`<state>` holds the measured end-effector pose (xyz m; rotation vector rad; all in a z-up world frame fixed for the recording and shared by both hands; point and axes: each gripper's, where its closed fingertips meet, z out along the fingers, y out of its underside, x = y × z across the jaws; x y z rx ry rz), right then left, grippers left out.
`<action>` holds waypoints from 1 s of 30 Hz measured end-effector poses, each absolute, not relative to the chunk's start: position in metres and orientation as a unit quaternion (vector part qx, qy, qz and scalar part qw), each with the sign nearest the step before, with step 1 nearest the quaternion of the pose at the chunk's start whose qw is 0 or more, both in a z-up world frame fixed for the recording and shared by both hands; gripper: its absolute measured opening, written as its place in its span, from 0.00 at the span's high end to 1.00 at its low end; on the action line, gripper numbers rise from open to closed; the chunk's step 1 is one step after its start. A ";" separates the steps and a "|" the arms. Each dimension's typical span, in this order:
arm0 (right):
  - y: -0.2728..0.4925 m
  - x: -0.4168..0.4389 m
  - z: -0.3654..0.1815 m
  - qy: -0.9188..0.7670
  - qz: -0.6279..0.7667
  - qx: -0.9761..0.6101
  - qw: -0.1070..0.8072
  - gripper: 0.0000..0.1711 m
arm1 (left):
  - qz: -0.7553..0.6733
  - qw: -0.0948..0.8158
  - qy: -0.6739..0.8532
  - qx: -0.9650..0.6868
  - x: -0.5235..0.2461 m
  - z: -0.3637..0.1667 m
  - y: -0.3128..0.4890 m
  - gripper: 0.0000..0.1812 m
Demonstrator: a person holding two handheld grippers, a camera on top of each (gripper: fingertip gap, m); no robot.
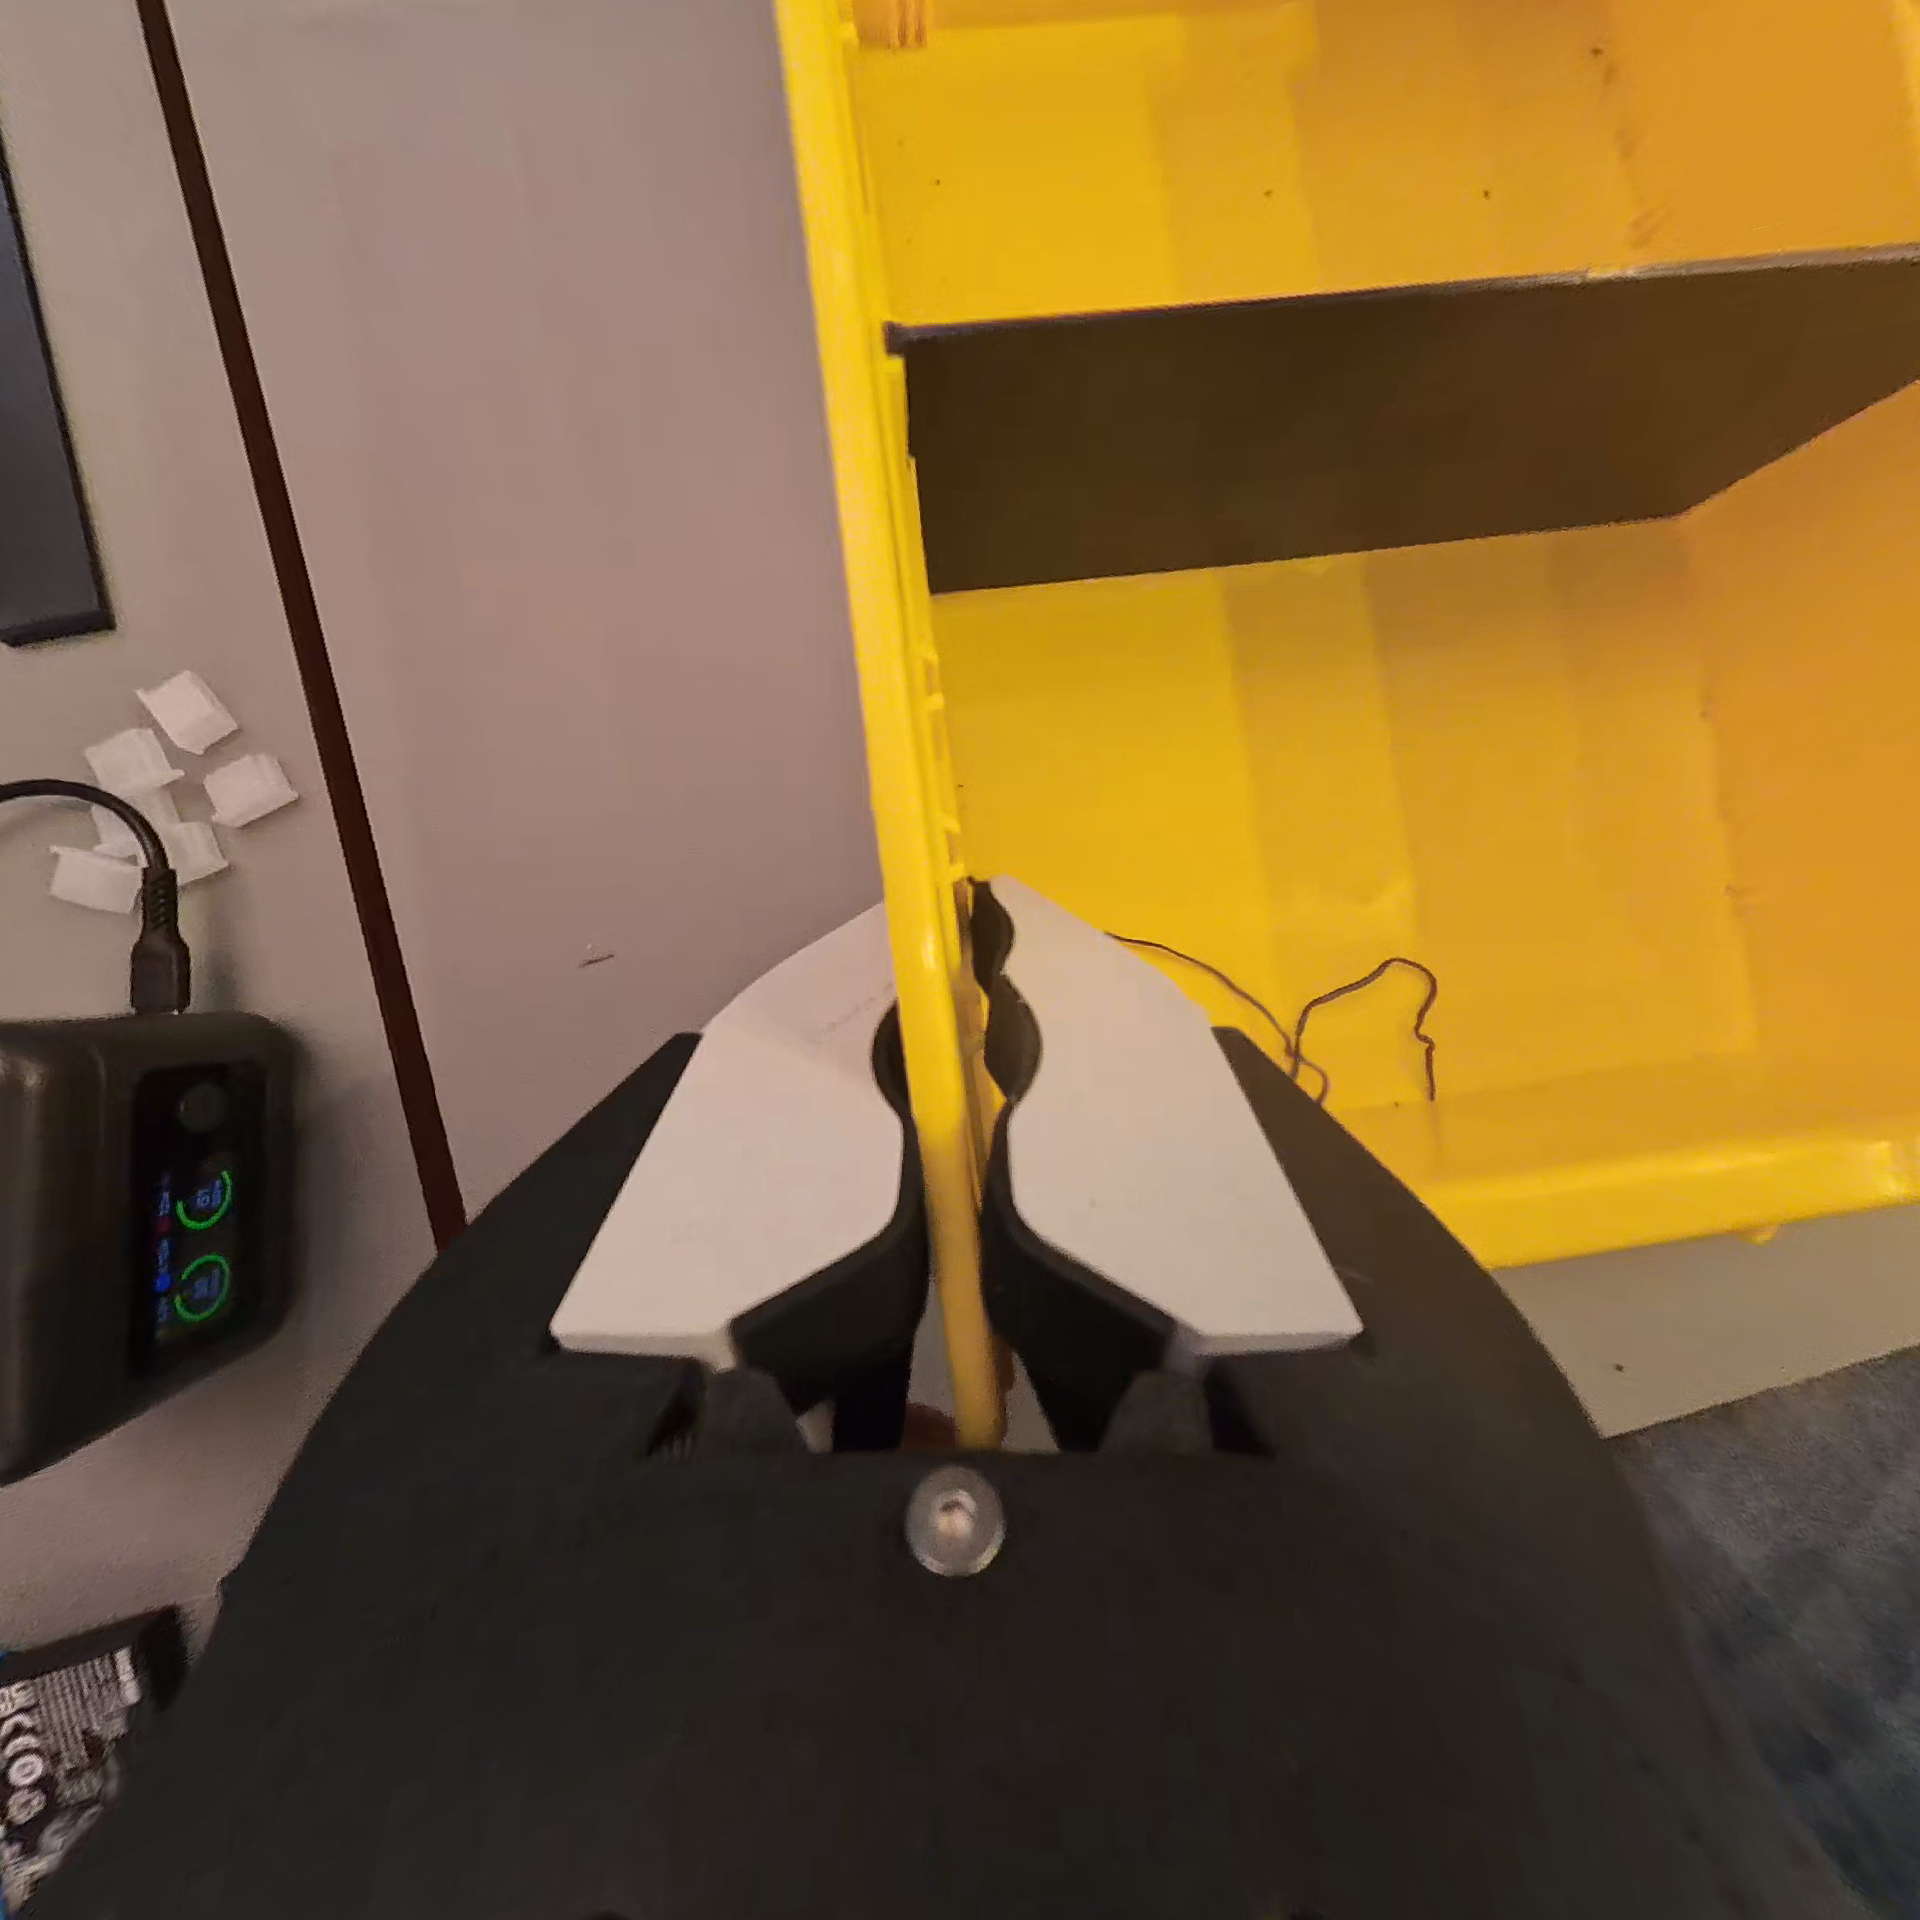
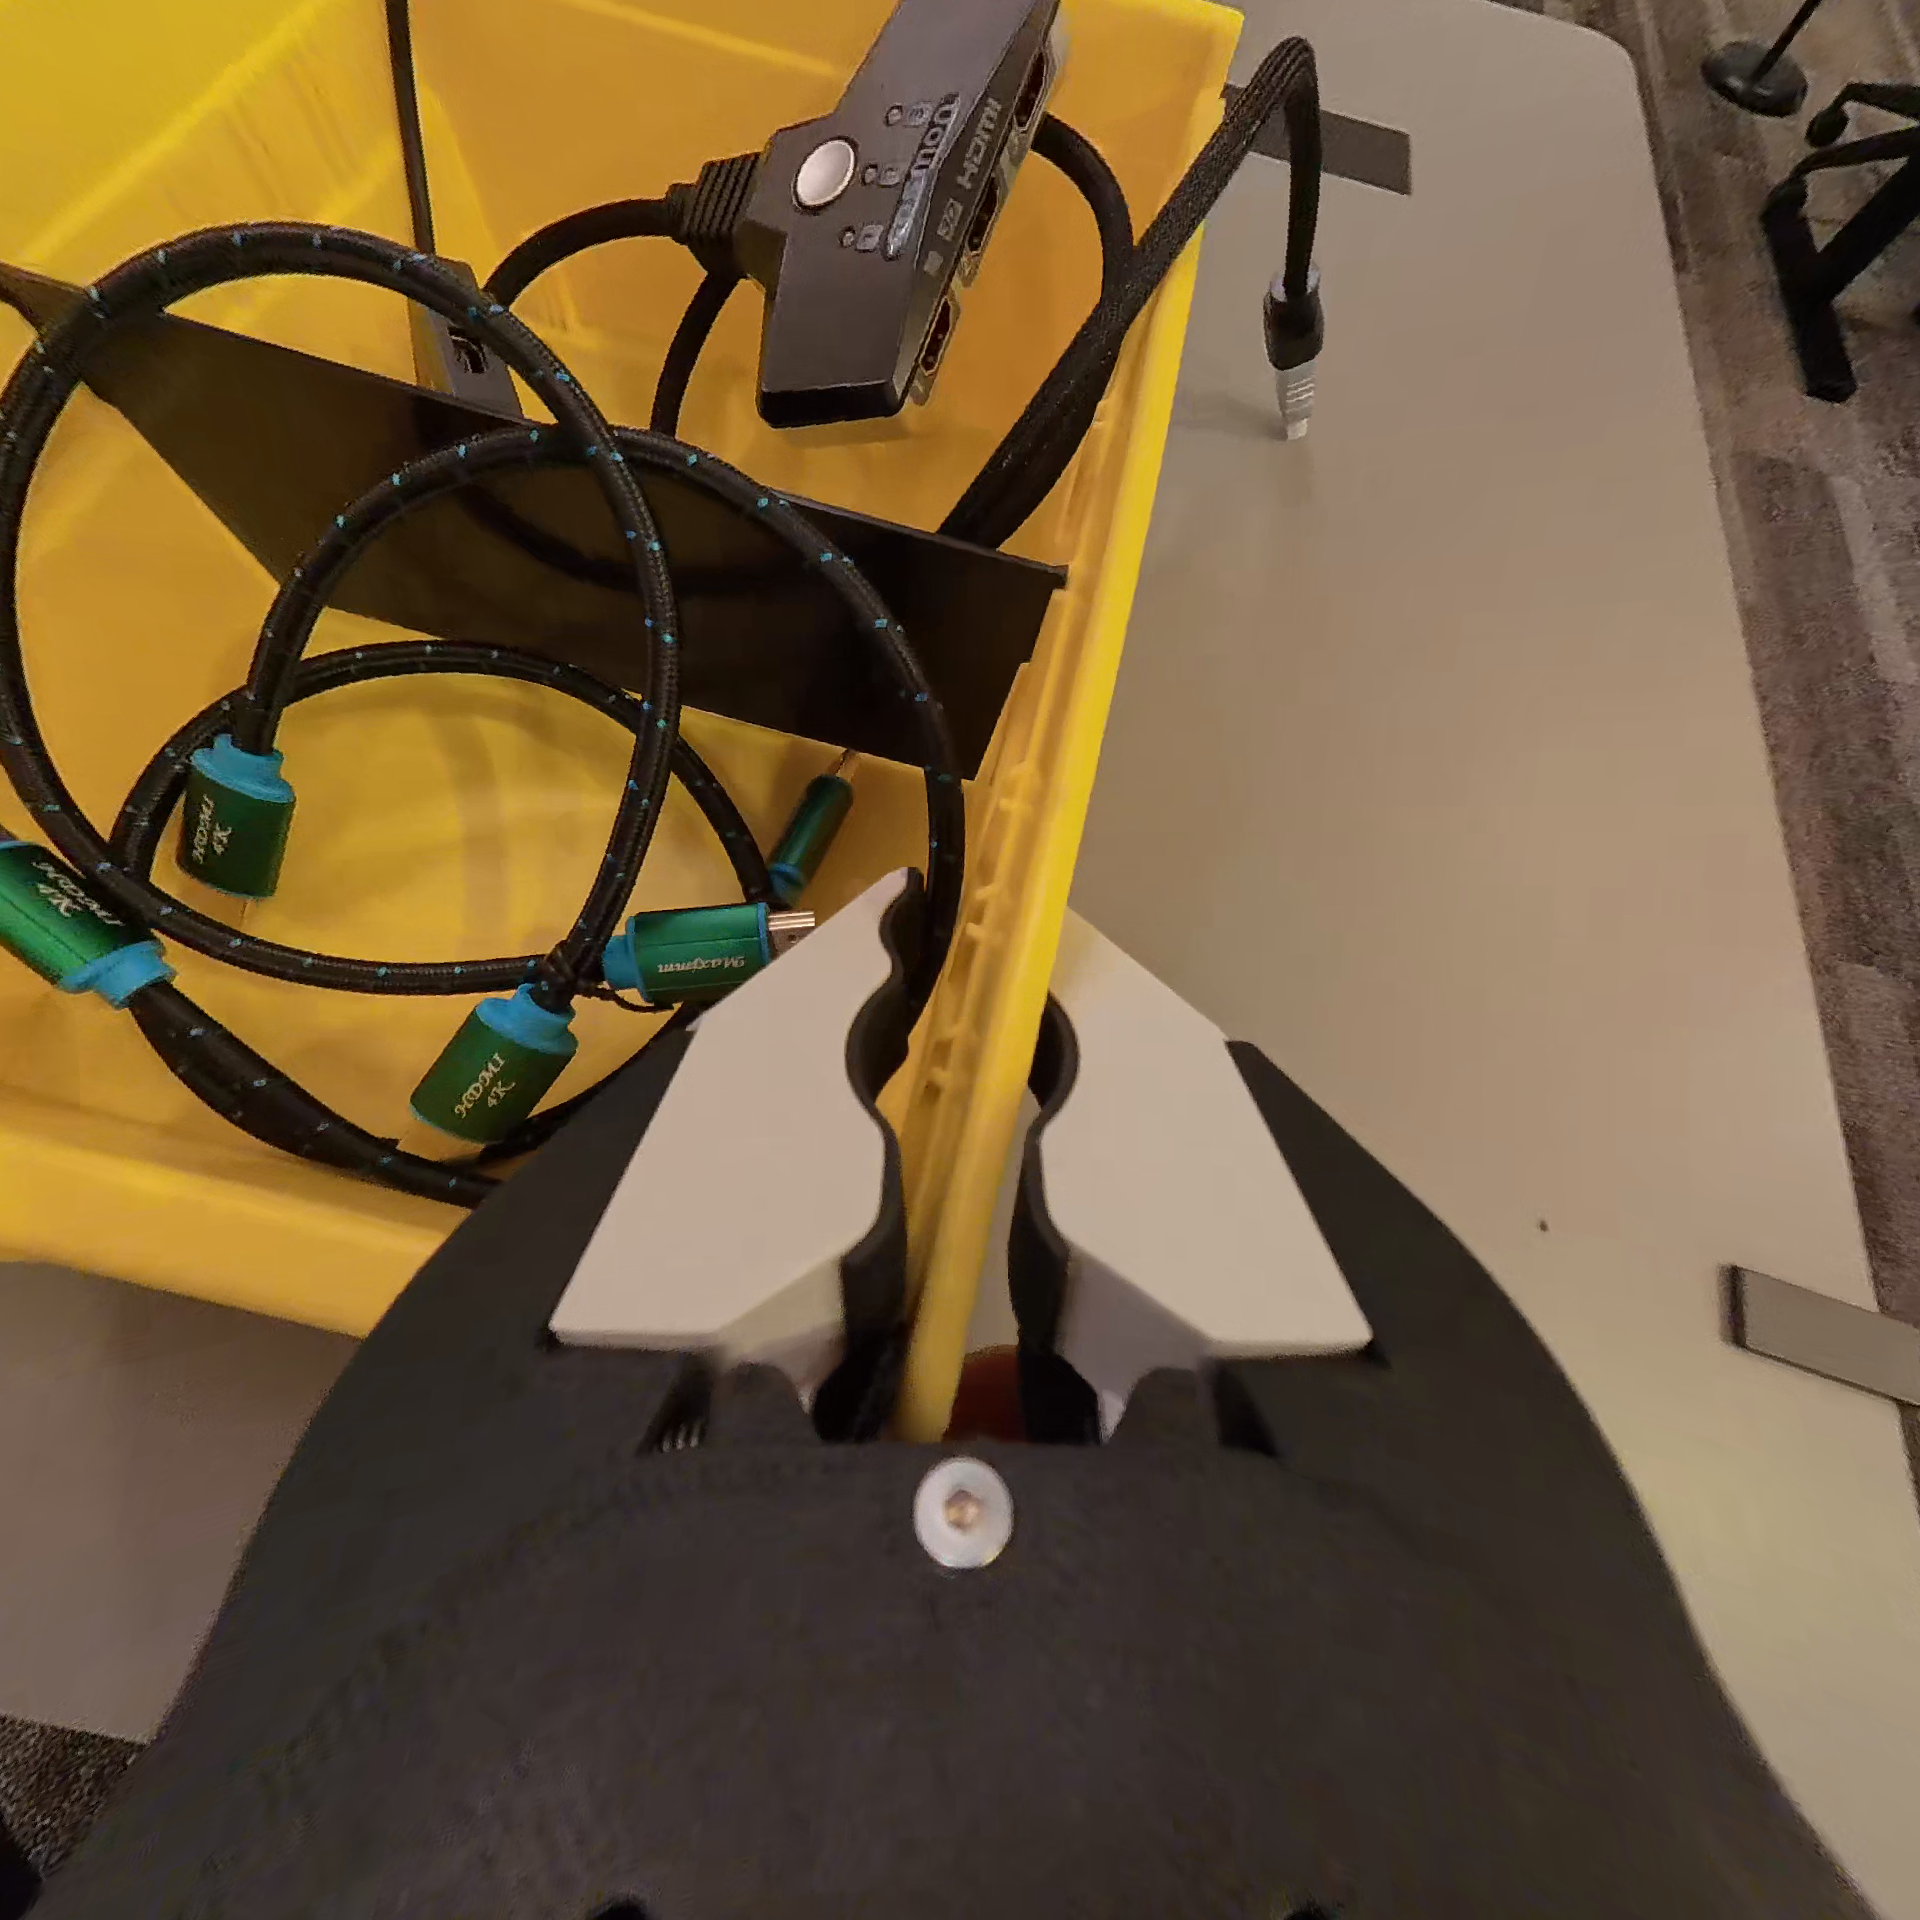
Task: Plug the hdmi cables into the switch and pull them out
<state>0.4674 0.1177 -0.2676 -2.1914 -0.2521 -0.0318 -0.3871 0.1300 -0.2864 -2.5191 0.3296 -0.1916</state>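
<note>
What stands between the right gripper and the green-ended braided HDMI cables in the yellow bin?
The right gripper is closed on the yellow plastic bin's side wall, one finger inside. Otherwise nothing blocks the green-ended braided HDMI cables, which lie loose beside it.

The left gripper (image 1: 961, 1049) is clamped tight, one white finger (image 1: 1132, 1143) on either side of a thin wall, tips pointing away. The right gripper (image 2: 977, 1049) grips likewise, its jaws slightly wider, angled a little rightward.

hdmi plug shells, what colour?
Metallic green plug shells with light blue collars, on black braided cables. Right wrist view shows them best.
</note>
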 end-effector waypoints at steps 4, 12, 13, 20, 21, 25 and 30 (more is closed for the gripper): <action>0.117 0.441 -0.268 -0.117 0.002 -0.884 0.453 0.94 | -0.088 0.306 0.115 -0.941 -0.381 -0.285 0.128 0.98; 0.107 0.355 -0.267 -0.153 0.036 -0.874 0.459 0.92 | -0.120 0.368 0.090 -0.918 -0.372 -0.265 0.119 0.98; 0.106 0.342 -0.267 -0.155 0.047 -0.873 0.460 0.91 | -0.123 0.377 0.088 -0.914 -0.371 -0.261 0.117 0.98; 0.107 0.233 -0.265 -0.209 0.132 -0.852 0.462 0.79 | -0.150 0.432 0.050 -0.888 -0.371 -0.232 0.098 0.98; 0.108 0.217 -0.264 -0.214 0.146 -0.848 0.462 0.77 | -0.159 0.442 0.042 -0.882 -0.372 -0.226 0.095 0.98; 0.111 0.151 -0.261 -0.234 0.202 -0.834 0.457 0.68 | -0.172 0.480 0.011 -0.860 -0.379 -0.199 0.080 0.98; 0.114 0.057 -0.259 -0.270 0.270 -0.810 0.446 0.56 | -0.157 0.512 0.001 -0.844 -0.386 -0.166 0.056 0.98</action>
